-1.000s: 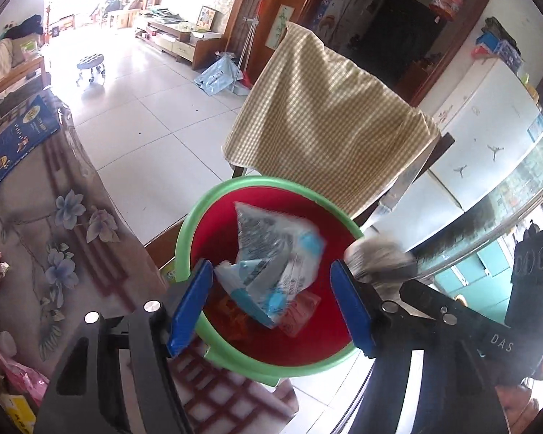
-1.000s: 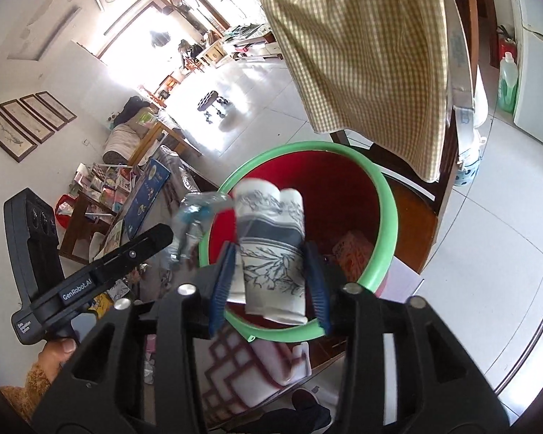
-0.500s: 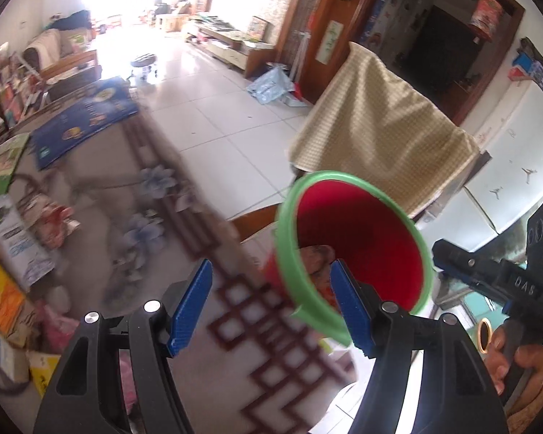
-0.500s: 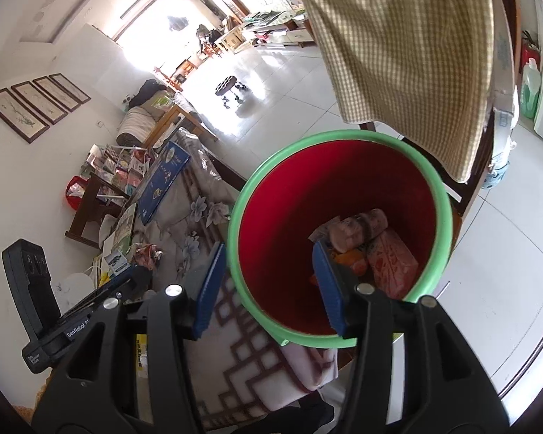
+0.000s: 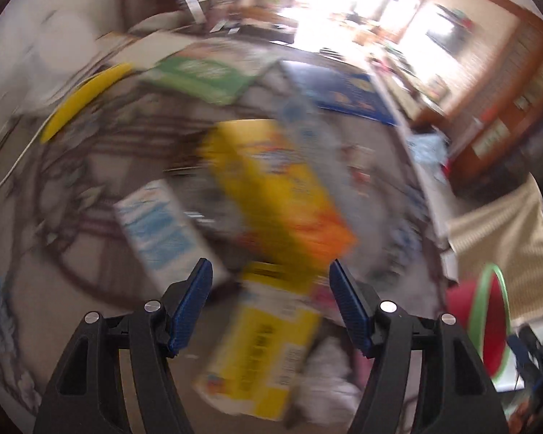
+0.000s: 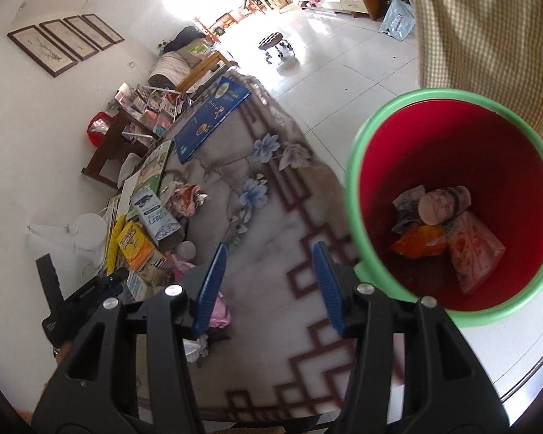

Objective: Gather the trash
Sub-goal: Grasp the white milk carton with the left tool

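The red bin with a green rim [image 6: 354, 195] stands off the table's edge; a paper cup [image 6: 441, 204] and several wrappers lie inside. It shows at the right edge of the blurred left wrist view [image 5: 488, 322]. My right gripper [image 6: 268, 285] is open and empty over the tablecloth, left of the bin. My left gripper [image 5: 269, 307] is open and empty above a yellow carton [image 5: 260, 354], a yellow-orange box [image 5: 275, 195] and a white-blue carton [image 5: 159, 224]. The same boxes [image 6: 137, 246] lie in a pile at the table's left in the right wrist view.
A flowered tablecloth [image 6: 271, 224] covers the table. A blue book [image 6: 210, 119] and green book [image 6: 155, 166] lie at its far end. A pink bag [image 6: 219, 307] and crumpled paper [image 6: 186, 195] lie on it. A checked cloth [image 6: 488, 36] hangs over a chair behind the bin.
My right gripper let the paper cup fall into the bin and drew back left. My left gripper dropped its wrapper and swung from the bin to the pile of boxes.
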Motion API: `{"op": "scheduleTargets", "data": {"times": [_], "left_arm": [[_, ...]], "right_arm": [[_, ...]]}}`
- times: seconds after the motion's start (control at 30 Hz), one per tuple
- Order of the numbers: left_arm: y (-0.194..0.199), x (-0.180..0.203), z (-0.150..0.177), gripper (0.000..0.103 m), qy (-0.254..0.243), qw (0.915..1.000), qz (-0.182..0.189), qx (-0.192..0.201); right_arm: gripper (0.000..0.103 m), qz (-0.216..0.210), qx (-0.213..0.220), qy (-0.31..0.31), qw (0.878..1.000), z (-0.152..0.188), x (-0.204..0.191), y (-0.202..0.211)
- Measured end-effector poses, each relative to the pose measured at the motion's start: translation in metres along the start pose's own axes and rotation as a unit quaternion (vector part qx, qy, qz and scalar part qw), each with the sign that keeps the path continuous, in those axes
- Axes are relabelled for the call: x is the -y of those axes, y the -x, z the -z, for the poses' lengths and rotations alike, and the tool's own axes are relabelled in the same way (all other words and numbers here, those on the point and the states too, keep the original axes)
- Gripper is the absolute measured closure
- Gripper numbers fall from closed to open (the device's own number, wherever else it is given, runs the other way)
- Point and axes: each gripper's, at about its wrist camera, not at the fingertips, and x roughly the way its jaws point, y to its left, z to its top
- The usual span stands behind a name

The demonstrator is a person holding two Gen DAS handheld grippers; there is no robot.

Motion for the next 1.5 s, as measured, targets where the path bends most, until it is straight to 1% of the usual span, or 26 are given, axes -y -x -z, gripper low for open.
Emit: {"op": "scheduleTargets", "data": {"times": [0.07, 0.17, 0.27, 0.37, 0.43, 0.5, 0.6, 0.77, 0.87, 0.97, 1.03, 1.17, 1.27, 1.37, 1.5], "left_arm": [[-0.013, -0.034, -0.007, 0.040, 0.032, 0.9992, -0.015, -0.016], [-0.033, -0.063, -0.013, 0.040, 0.049, 0.9978, -0.022, -0.039], [-0.056, -0.071, -0.017, 0.040, 0.043, 0.9969, -0.026, -0.060], [-0.072, -0.074, -0.023, 0.036, 0.045, 0.9962, -0.012, -0.073], [-0.077, -0.073, -0.027, 0.036, 0.026, 0.9965, -0.006, -0.079], [-0.081, -0.077, -0.029, 0.036, 0.012, 0.9965, 0.004, -0.083], [-0.085, -0.084, -0.034, 0.035, 0.005, 0.9956, 0.018, -0.092], [-0.077, -0.080, -0.036, 0.043, -0.039, 0.9930, 0.040, -0.104], [-0.068, -0.093, -0.032, 0.045, -0.050, 0.9907, 0.055, -0.114], [-0.058, -0.116, -0.027, 0.046, -0.046, 0.9886, 0.072, -0.124], [-0.051, -0.131, -0.023, 0.046, -0.046, 0.9880, 0.072, -0.128], [-0.041, -0.152, -0.020, 0.047, -0.054, 0.9891, 0.064, -0.121], [-0.037, -0.160, -0.021, 0.047, -0.054, 0.9900, 0.063, -0.114], [-0.035, -0.164, -0.021, 0.047, -0.054, 0.9901, 0.066, -0.111], [-0.031, -0.163, -0.018, 0.047, -0.069, 0.9897, 0.068, -0.105]], "right_arm": [[0.054, 0.001, -0.002, 0.006, 1.000, 0.005, -0.016, -0.005], [0.054, 0.005, -0.004, 0.013, 1.000, 0.015, -0.039, -0.011], [0.052, 0.012, -0.005, 0.018, 1.000, 0.027, -0.061, -0.015], [0.052, 0.018, -0.003, 0.020, 1.000, 0.041, -0.082, -0.017], [0.052, 0.023, -0.002, 0.019, 1.000, 0.049, -0.092, -0.019], [0.052, 0.027, -0.001, 0.018, 0.999, 0.058, -0.102, -0.022], [0.052, 0.028, -0.004, 0.014, 0.999, 0.069, -0.117, -0.031], [0.052, 0.020, -0.016, 0.030, 0.999, 0.084, -0.151, -0.052], [0.052, 0.015, -0.025, 0.041, 0.999, 0.090, -0.170, -0.066], [0.052, 0.011, -0.037, 0.055, 0.998, 0.092, -0.188, -0.081], [0.052, 0.010, -0.045, 0.073, 0.996, 0.092, -0.199, -0.092], [0.052, 0.014, -0.065, 0.119, 0.991, 0.079, -0.225, -0.120], [0.052, 0.017, -0.072, 0.170, 0.983, 0.066, -0.246, -0.142], [0.052, 0.019, -0.083, 0.224, 0.971, 0.051, -0.266, -0.165], [0.052, 0.018, -0.111, 0.281, 0.953, 0.040, -0.283, -0.193]]}}
